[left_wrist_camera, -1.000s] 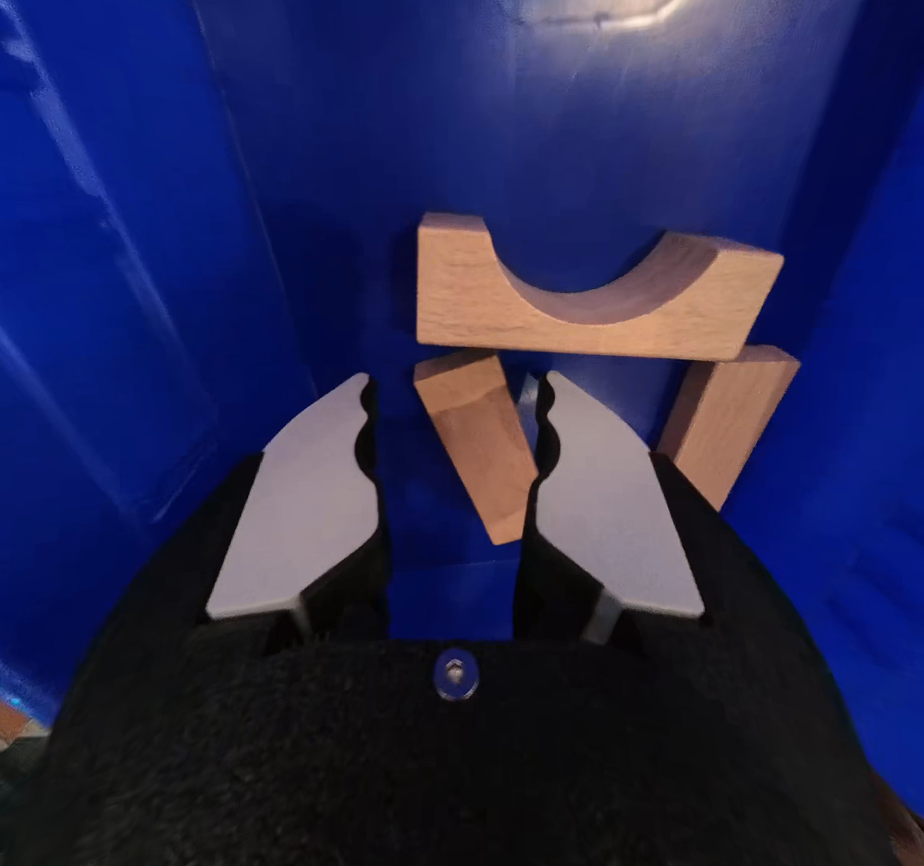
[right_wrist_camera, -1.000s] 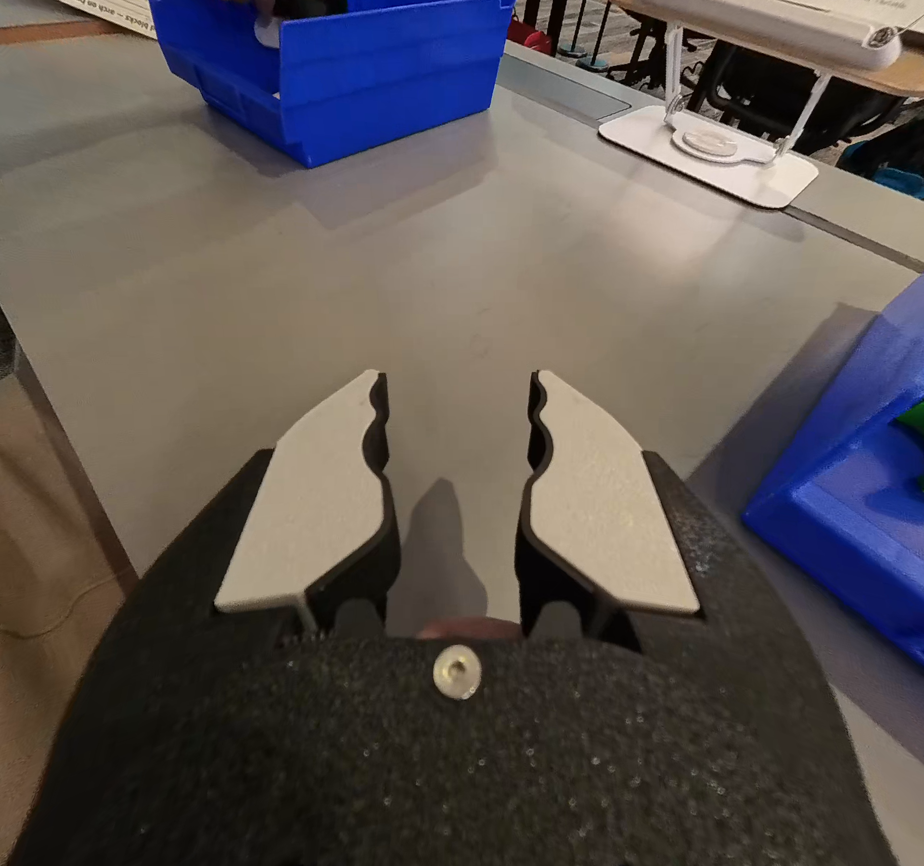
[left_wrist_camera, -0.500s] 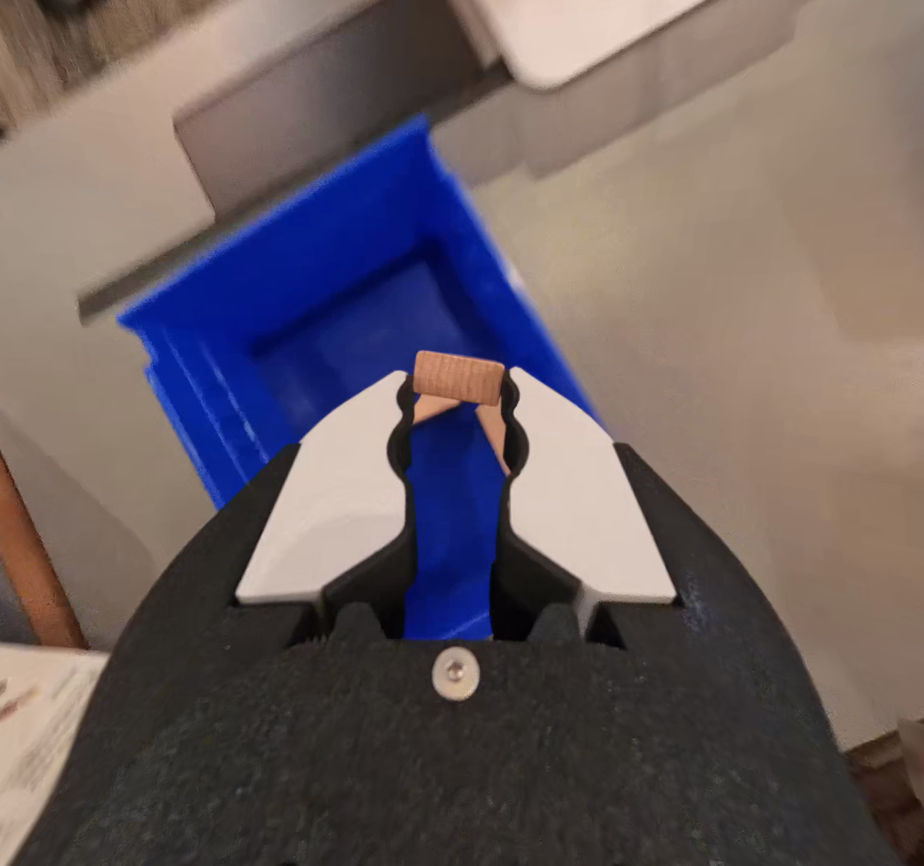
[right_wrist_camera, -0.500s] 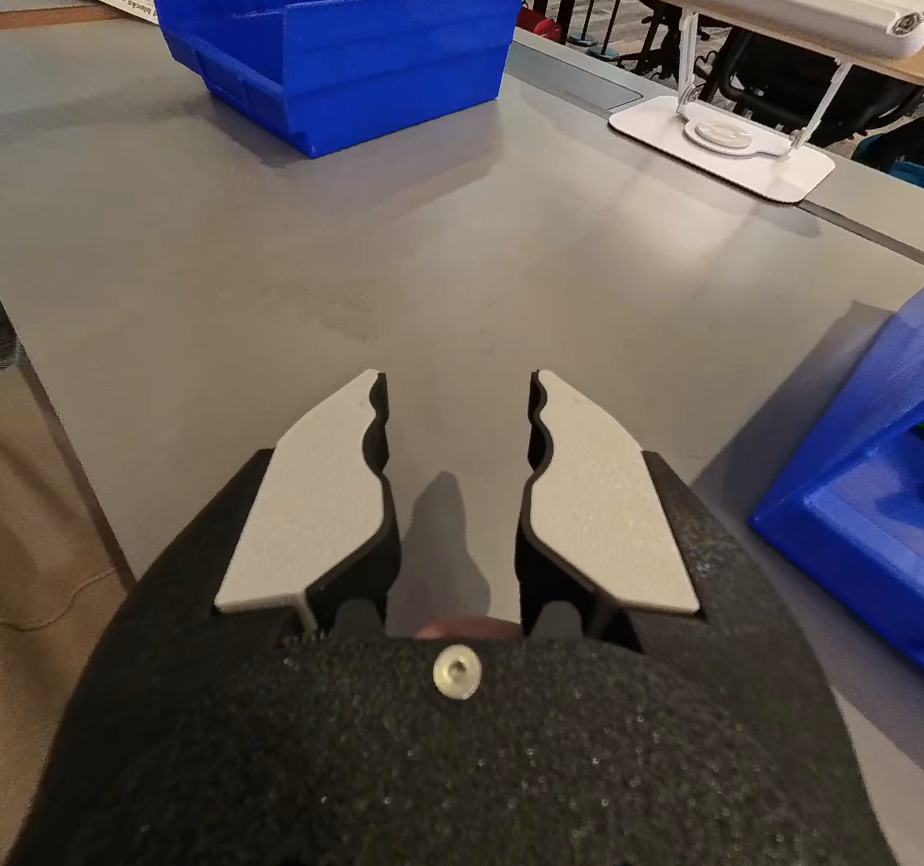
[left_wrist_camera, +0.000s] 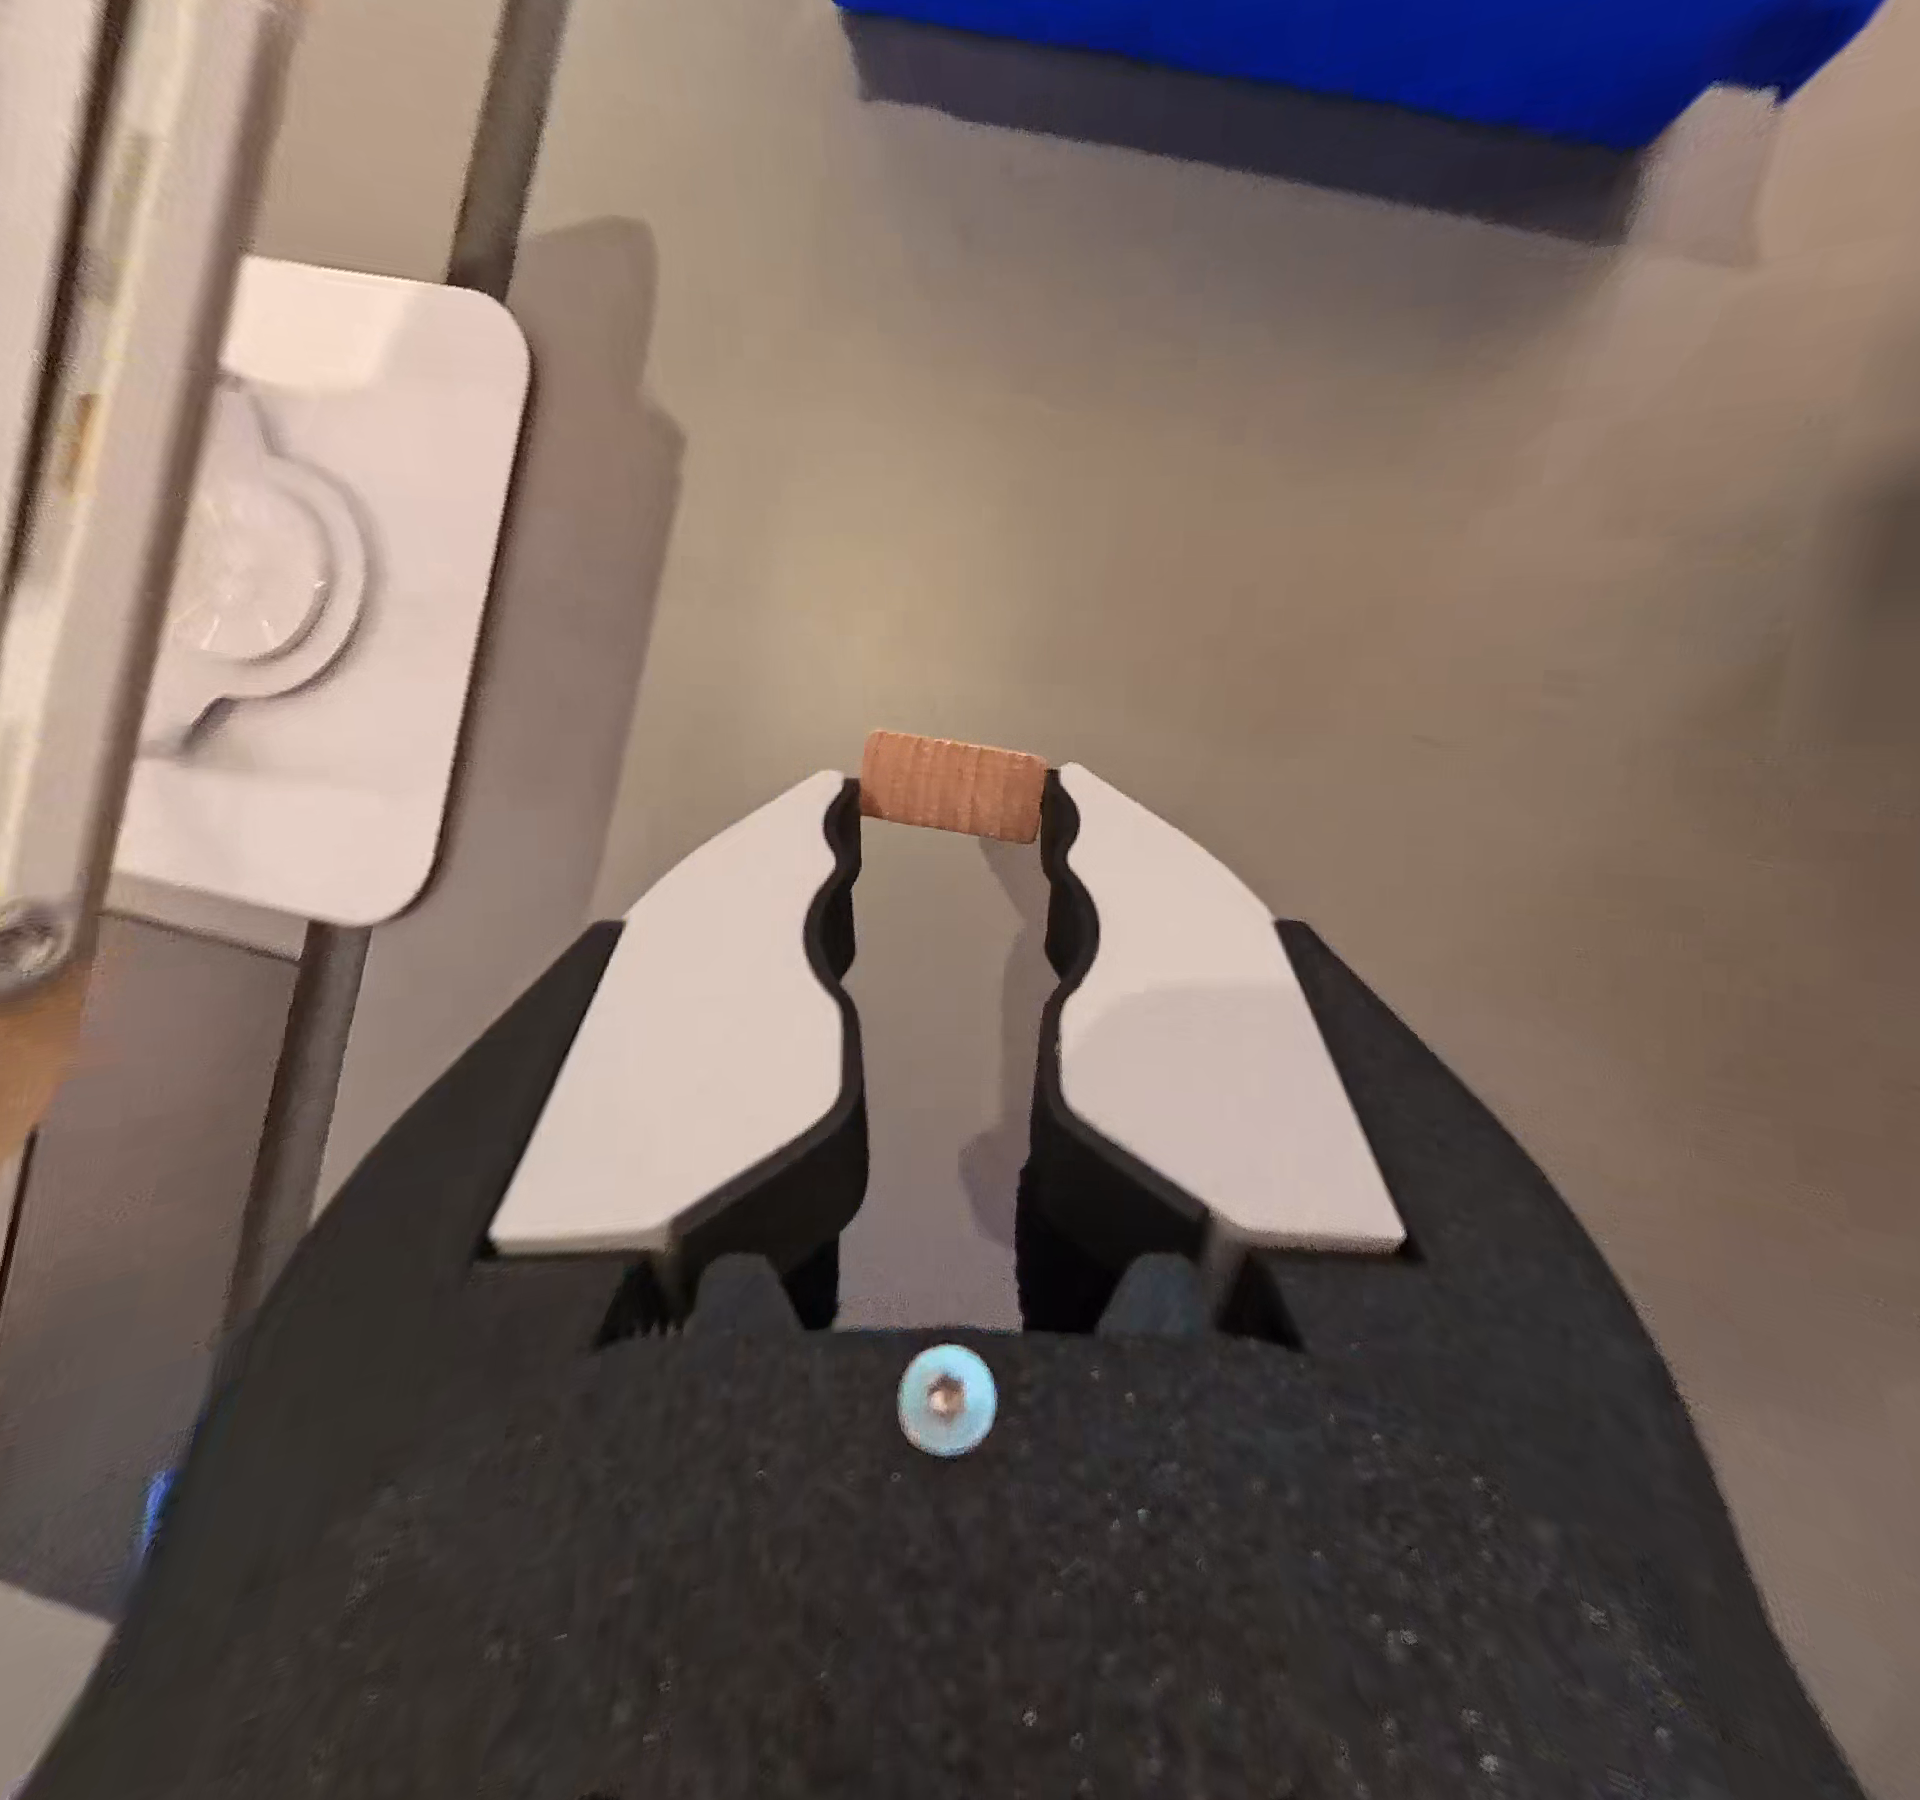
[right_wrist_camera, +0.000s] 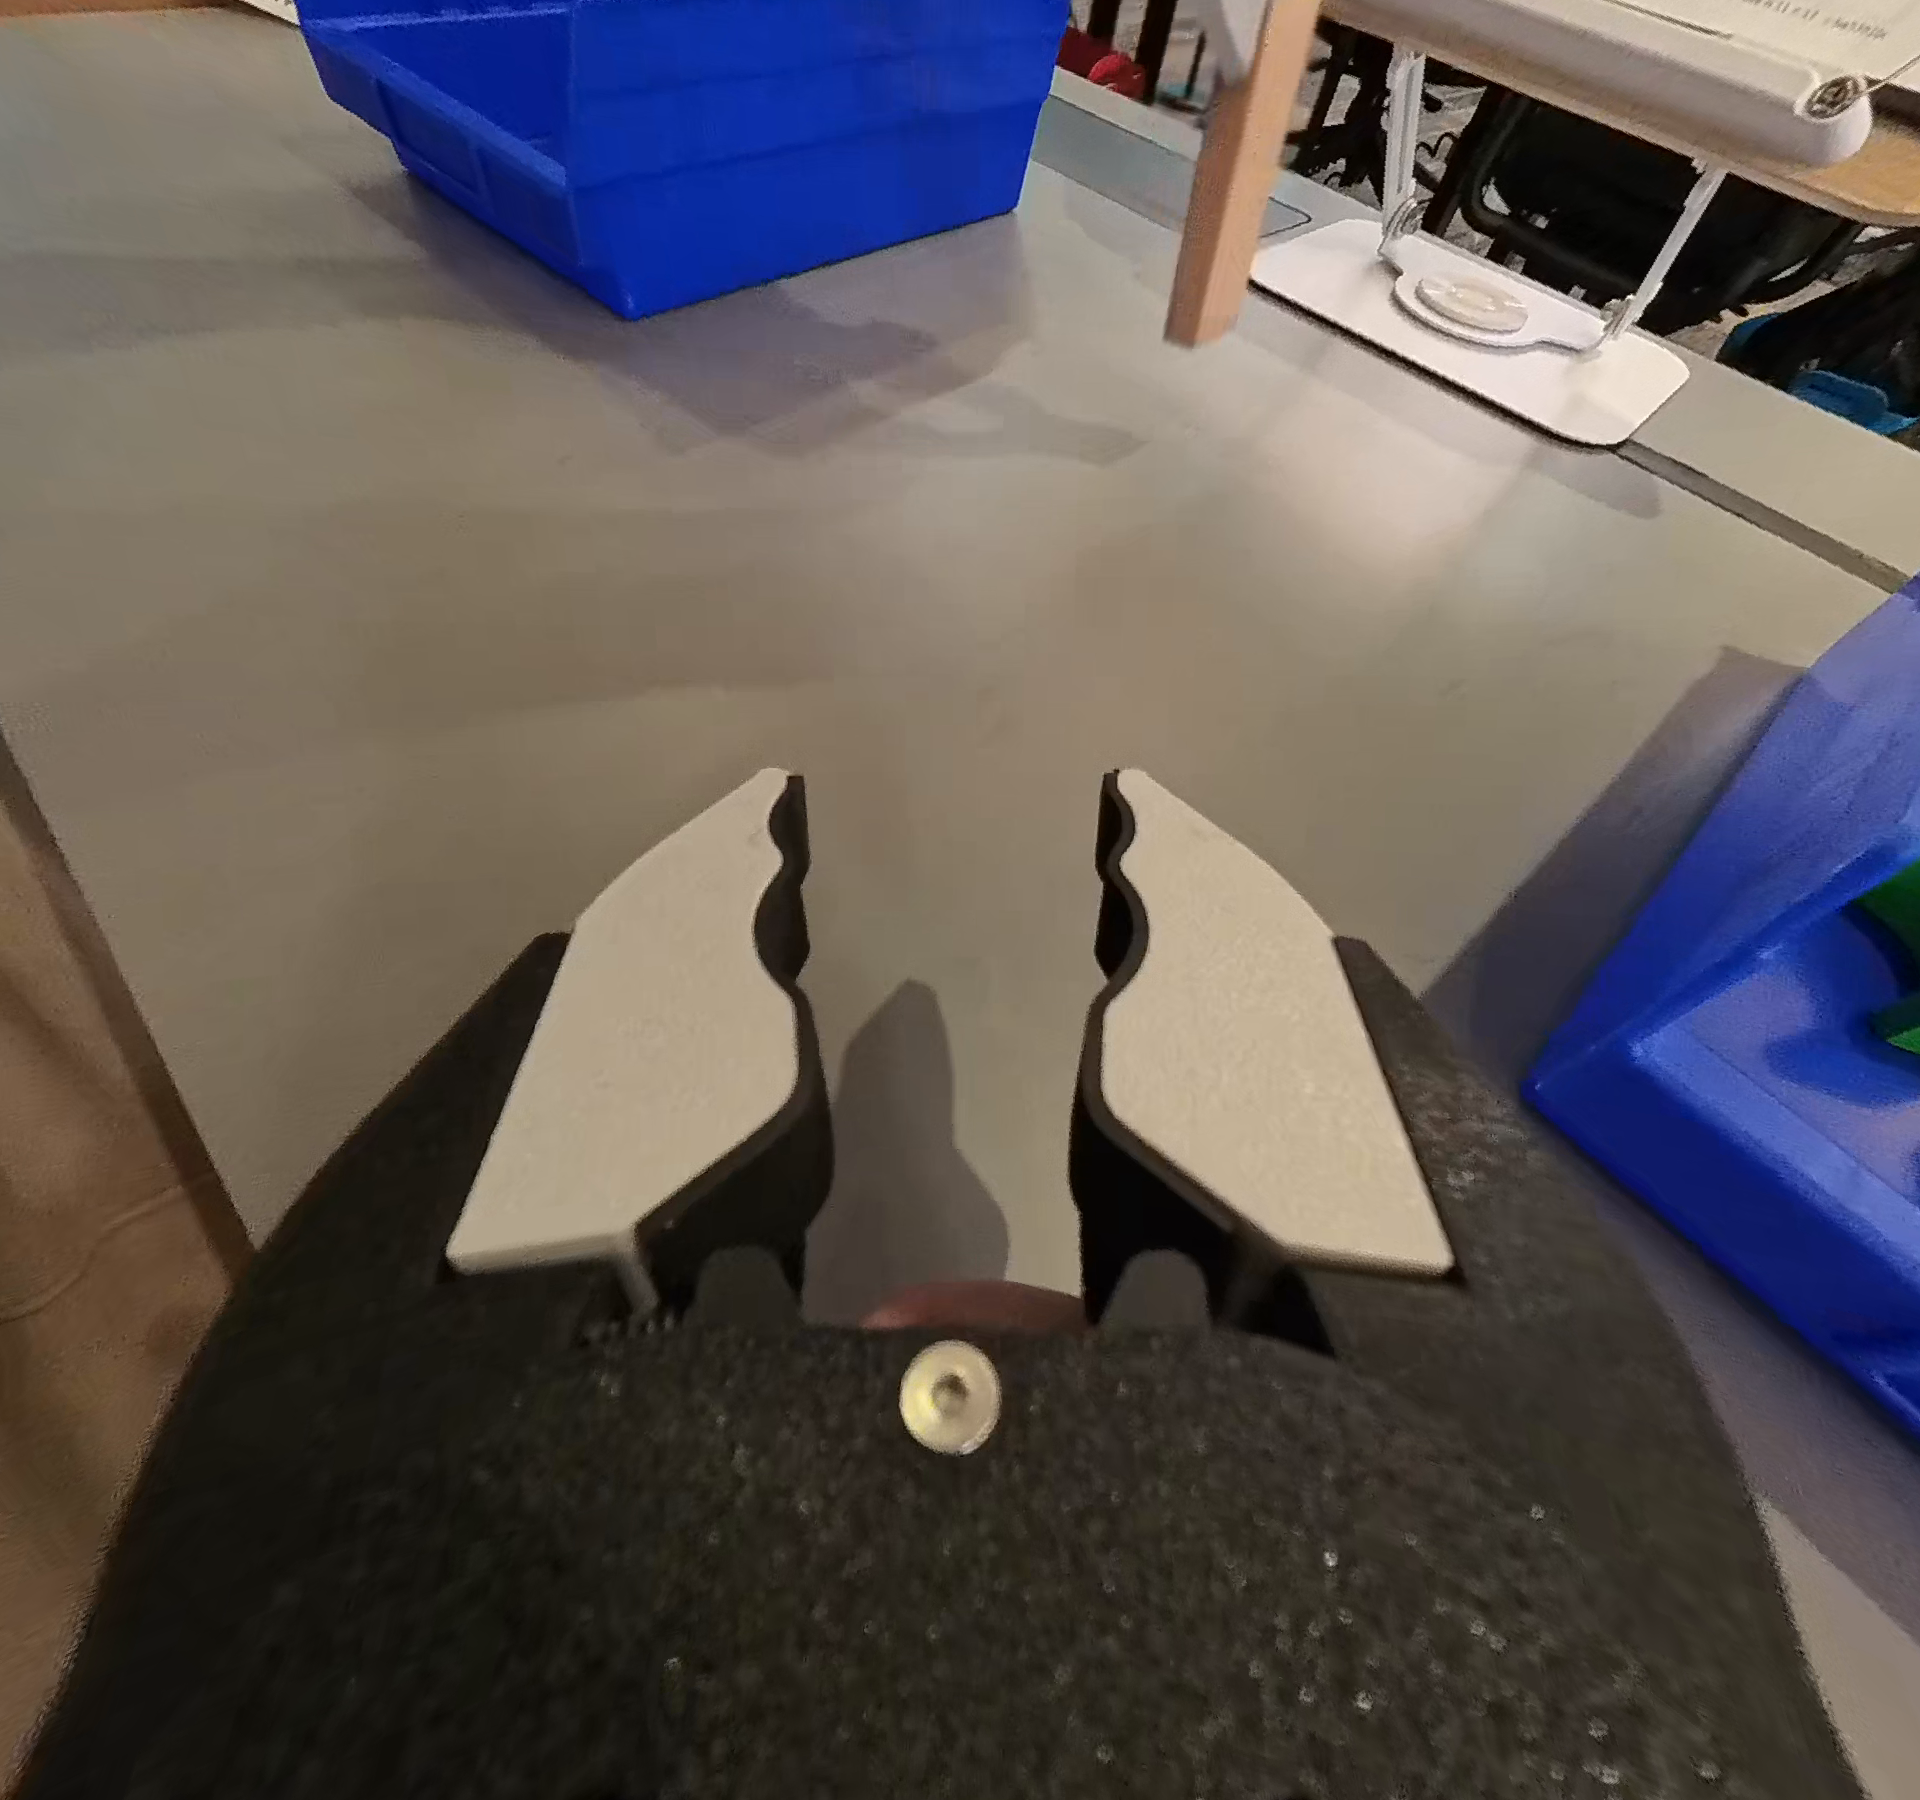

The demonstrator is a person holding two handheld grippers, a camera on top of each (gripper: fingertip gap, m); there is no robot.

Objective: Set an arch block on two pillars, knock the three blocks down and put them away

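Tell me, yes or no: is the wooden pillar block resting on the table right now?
No: the pillar block hangs above the table, pinched by the left gripper.

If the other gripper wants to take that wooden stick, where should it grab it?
Probably the bare lower half of the pillar block, coming from the side. It hangs nearly upright in the air, and the left gripper pinches only its top end, so the flat long faces below stay free.

Left wrist view: high up, facing nearly straight down at the grey table. Right wrist view: low, close to the table, facing forward across it. Both share the white stand base, a blue bin and the wooden block.
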